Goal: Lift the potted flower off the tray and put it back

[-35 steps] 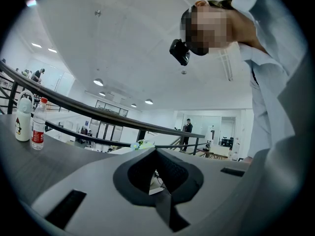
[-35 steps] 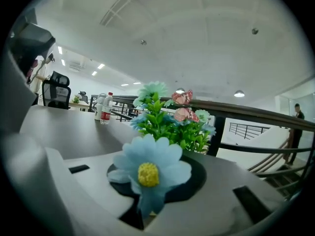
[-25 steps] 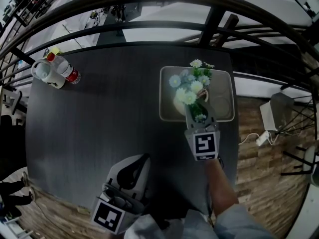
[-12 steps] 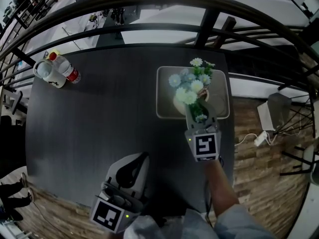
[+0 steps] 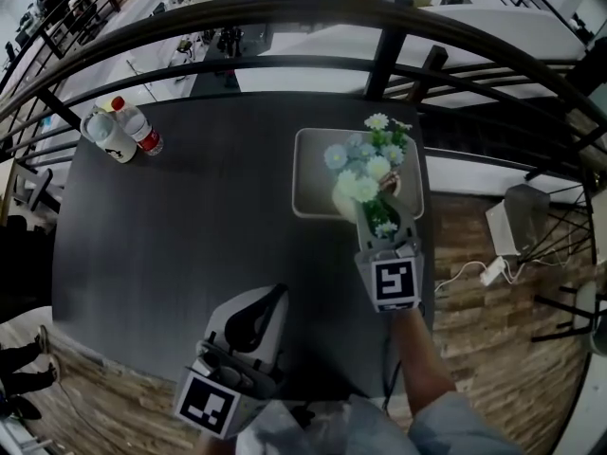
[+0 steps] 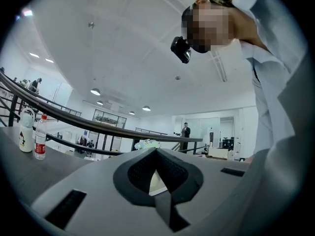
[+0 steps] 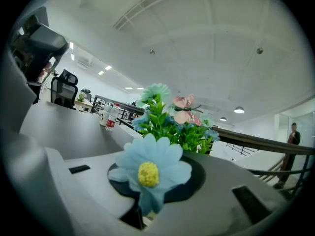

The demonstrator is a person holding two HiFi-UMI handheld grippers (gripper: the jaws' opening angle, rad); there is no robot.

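The potted flower, pale blue and white blooms in a cream pot, is in the head view over the near edge of the beige tray. It looks raised a little off the tray. My right gripper reaches in from below and is shut on the pot. In the right gripper view a blue bloom covers the jaws and hides the pot. My left gripper hovers low at the table's near side, well apart from the tray. Its jaws are shut with nothing between them, and their tips meet in the left gripper view.
A water bottle with a red label and a white cup stand at the table's far left corner. A dark railing curves behind the table. The table's right edge drops to a wooden floor with a white box and cable.
My right gripper and the potted flower have risen slightly and drawn toward the tray's near edge. The left gripper has shifted a little; its jaws stay as before.
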